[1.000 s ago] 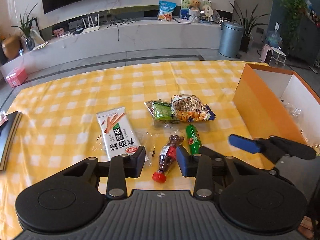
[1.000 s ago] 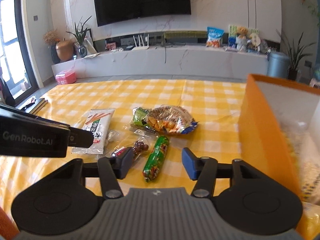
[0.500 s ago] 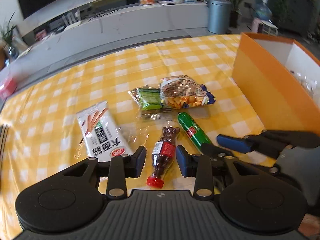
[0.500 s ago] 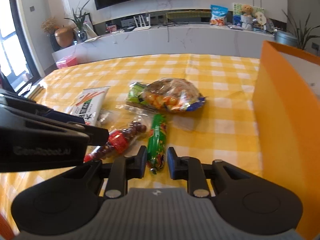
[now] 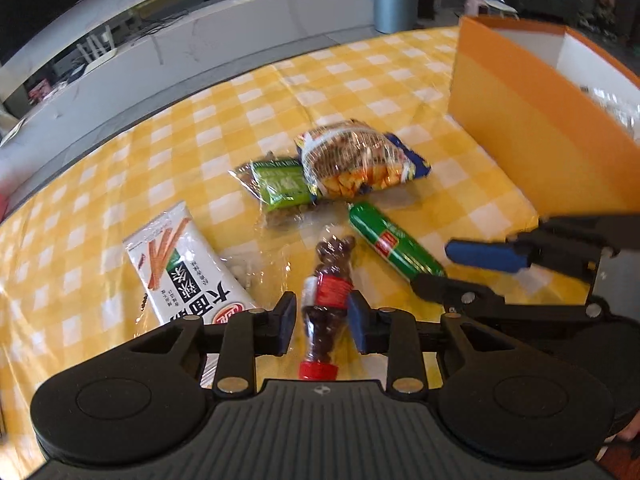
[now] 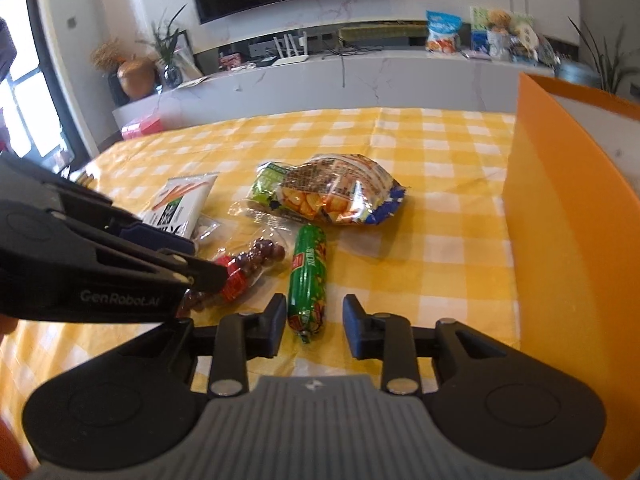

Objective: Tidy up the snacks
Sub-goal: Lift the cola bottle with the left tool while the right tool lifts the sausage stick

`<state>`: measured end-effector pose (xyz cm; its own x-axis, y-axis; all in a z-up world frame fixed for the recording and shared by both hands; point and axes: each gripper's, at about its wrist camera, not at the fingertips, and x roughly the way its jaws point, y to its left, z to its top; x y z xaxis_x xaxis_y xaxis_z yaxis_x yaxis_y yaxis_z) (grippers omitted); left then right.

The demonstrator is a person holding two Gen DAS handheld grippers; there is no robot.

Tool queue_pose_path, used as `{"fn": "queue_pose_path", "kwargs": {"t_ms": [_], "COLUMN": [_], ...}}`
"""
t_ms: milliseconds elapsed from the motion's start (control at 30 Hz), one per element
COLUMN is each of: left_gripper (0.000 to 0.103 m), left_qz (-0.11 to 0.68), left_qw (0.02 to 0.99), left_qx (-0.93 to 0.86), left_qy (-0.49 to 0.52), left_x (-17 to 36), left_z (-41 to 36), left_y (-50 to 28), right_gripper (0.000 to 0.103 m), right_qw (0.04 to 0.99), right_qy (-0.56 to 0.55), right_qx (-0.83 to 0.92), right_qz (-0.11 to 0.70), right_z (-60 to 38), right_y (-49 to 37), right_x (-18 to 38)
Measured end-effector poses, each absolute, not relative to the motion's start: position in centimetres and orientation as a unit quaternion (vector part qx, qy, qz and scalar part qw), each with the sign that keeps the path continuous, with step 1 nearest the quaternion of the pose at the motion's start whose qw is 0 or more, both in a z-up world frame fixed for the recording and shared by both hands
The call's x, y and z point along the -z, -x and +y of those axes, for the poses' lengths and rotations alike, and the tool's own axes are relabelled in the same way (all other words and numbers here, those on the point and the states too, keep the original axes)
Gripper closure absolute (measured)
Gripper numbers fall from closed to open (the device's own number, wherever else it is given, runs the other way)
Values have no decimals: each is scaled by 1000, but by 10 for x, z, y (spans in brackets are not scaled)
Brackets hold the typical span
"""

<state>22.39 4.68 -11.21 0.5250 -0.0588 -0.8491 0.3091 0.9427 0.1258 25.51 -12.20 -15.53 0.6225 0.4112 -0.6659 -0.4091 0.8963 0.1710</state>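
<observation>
Left wrist view: orange box (image 5: 536,128) holds something pale, perhaps wrappers — left gripper (image 5: 322,322) fingers closing around bear-shaped bottle (image 5: 328,300).

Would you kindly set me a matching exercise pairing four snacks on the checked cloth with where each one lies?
Things:
1. bear-shaped bottle
2. green sausage stick
3. white noodle-stick packet
4. orange cracker bag

Places:
A. overlapping the small green packet
B. between the left tongs
C. leftmost of the snacks
D. between the right tongs, near its end

Pairs: 1-B, 2-D, 3-C, 4-A
</observation>
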Motion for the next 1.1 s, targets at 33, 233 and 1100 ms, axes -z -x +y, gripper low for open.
{"fn": "queue_pose_path", "kwargs": {"t_ms": [33, 233, 1100], "left_gripper": [69, 69, 69], "left_qz": [473, 470, 468], "left_qw": [863, 862, 865], "left_qx": [112, 122, 83], "left_qy": [-136, -147, -161], "left_x": [113, 118, 135], "left_z": [46, 45, 33], "left_y": [-224, -229, -240], "right_gripper": [74, 75, 83], "right_qw": [902, 904, 899], "right_qy": [12, 27, -1], "right_qx": [-228, -232, -214], "right_qz": [366, 358, 383], "right_z": [-119, -116, -122], "right_y": [-254, -254, -266], "right_x": [154, 155, 163]}}
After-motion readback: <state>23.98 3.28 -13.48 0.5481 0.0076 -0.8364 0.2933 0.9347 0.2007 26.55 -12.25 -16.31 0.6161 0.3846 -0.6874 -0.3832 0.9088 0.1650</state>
